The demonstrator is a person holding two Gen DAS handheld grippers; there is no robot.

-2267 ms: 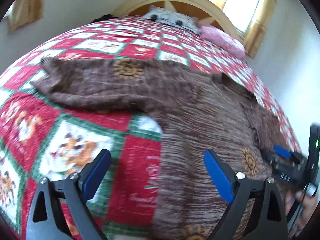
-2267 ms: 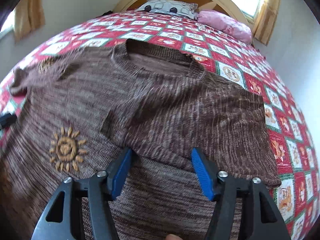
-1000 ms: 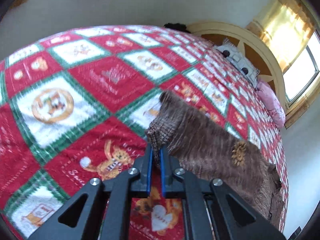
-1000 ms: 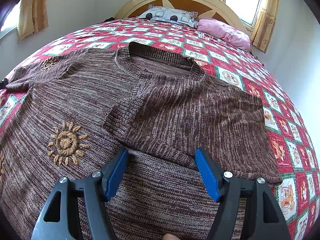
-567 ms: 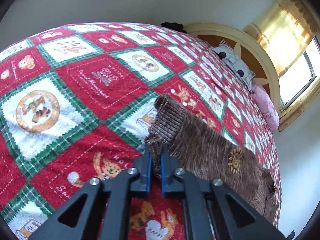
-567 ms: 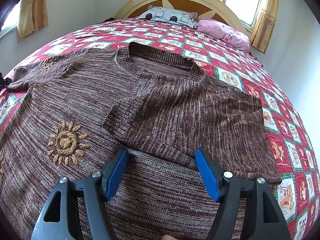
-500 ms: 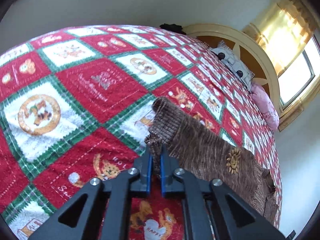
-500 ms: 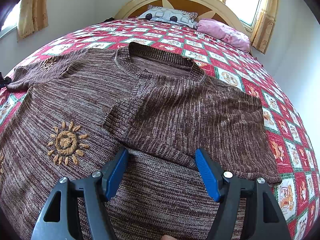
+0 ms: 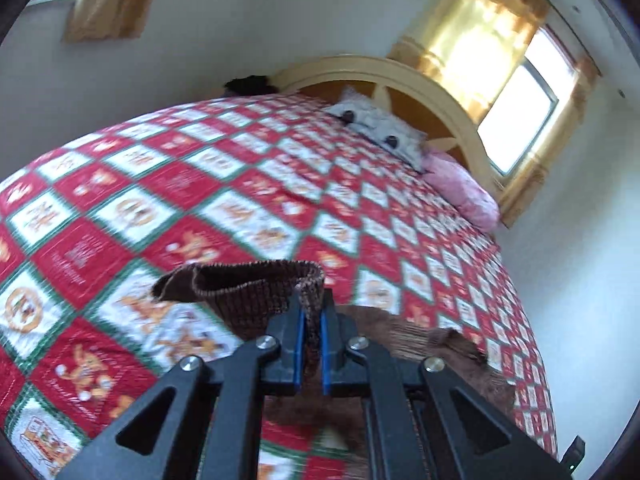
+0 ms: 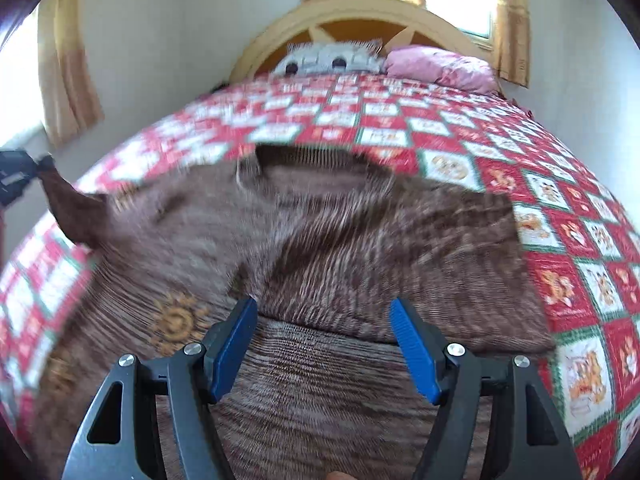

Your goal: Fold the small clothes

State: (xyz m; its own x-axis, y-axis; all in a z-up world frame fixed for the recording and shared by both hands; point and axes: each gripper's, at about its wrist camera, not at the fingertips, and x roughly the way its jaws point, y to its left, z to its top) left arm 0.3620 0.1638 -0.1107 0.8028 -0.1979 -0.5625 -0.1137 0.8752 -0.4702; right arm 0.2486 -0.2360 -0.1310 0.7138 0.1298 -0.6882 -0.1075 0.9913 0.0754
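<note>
A brown knitted sweater with orange sun motifs lies front up on the red patchwork quilt. One sleeve is folded across its chest. My left gripper is shut on the ribbed cuff of the other sleeve and holds it lifted off the bed. In the right wrist view that raised sleeve stands up at the far left, with the left gripper's dark body at its tip. My right gripper hovers open above the sweater's lower body, nothing between its blue pads.
A grey patterned pillow and a pink pillow lie against the curved wooden headboard. Walls and curtained windows ring the bed. Bare quilt stretches to the right of the sweater and past the lifted cuff.
My left gripper has risen and swung toward the headboard, pulling the cuff off the quilt. The right gripper has lifted and tilted up a little, still open.
</note>
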